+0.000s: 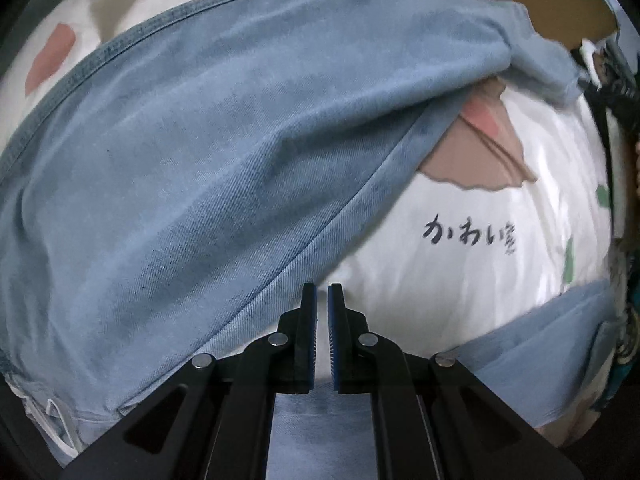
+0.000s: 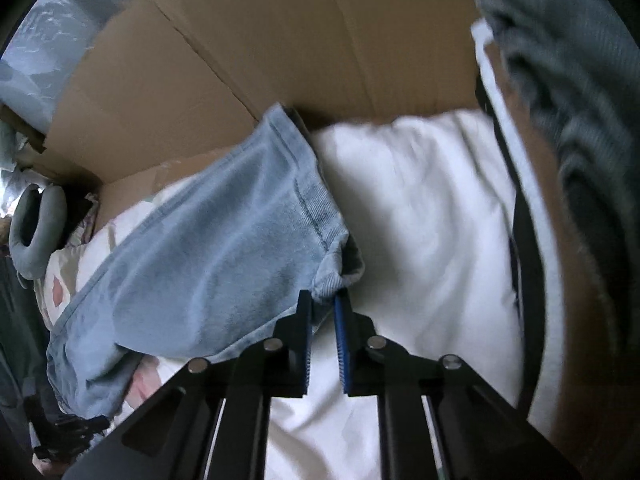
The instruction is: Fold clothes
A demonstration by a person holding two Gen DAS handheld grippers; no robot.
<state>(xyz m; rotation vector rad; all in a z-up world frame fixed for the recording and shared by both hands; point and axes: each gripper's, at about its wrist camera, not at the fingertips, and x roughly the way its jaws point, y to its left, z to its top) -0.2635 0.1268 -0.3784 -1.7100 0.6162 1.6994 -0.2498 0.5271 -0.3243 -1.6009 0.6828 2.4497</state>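
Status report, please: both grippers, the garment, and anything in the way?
Left gripper shut, empty, above white bedding. Right gripper shut on blue garment corner. Cardboard behind; nothing blocking.

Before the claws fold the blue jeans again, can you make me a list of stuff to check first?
1. Right claw has hold of the jeans: ok, its pads pinch a hem corner.
2. Left claw has hold of the jeans: not ok, it is shut with nothing between its pads, over the seam edge.
3. Jeans lie flat: not ok, one end is lifted and bunched toward the right claw.
4. Quilt under the jeans is free of other clothes: ok where it shows.
5. Cardboard behind stays out of the way: ok, the hem is close but apart.
6. Whole jeans visible for lining up the fold: cannot tell, the far ends run out of view.
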